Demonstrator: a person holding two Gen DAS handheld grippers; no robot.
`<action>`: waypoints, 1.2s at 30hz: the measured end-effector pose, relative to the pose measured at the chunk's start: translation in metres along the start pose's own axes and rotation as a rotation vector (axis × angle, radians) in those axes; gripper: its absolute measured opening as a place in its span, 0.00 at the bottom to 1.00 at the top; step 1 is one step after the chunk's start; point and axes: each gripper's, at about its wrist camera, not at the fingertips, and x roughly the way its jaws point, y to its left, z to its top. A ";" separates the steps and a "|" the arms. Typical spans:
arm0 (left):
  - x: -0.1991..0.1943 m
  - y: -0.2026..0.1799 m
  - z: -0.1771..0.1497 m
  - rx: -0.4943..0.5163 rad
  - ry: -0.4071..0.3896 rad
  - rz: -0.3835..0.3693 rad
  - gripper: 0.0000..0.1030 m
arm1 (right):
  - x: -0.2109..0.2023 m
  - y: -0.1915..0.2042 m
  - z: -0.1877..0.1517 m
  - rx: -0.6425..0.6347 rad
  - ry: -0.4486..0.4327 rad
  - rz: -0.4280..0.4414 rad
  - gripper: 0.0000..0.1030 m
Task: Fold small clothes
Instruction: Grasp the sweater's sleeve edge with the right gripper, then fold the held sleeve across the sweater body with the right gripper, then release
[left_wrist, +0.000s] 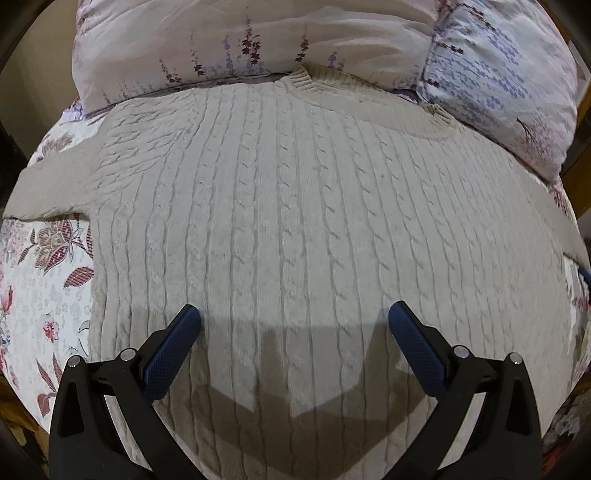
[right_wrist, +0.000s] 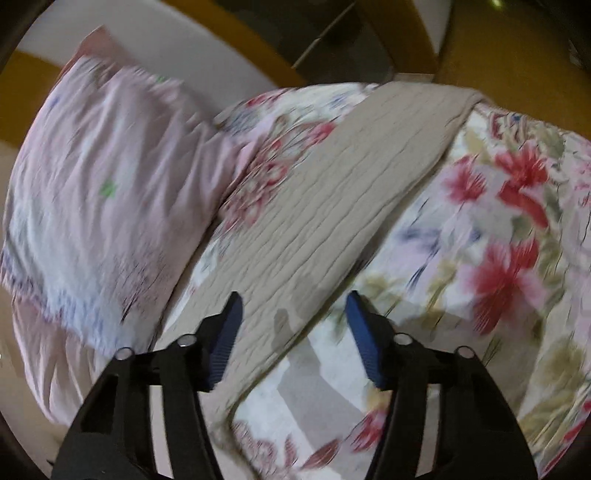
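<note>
Bed with floral cover; two pale floral pillows at its head. Cream cable-knit sweater lies flat on the cover, collar touching the pillows, one sleeve stretched out straight over the flowers in the blurred right wrist view. Left claw above the sweater body, jaws wide, nothing between them; right claw above the sleeve's near end, jaws partway apart, gripping nothing.
</note>
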 end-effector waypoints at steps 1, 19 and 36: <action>0.000 0.001 0.002 -0.009 0.001 -0.004 0.99 | 0.000 -0.005 0.003 0.013 -0.006 -0.005 0.41; -0.003 0.023 0.024 -0.111 -0.027 -0.185 0.99 | -0.026 0.030 0.026 -0.173 -0.156 0.003 0.09; -0.023 0.028 0.027 -0.158 -0.082 -0.277 0.99 | -0.013 0.186 -0.154 -0.714 0.103 0.311 0.06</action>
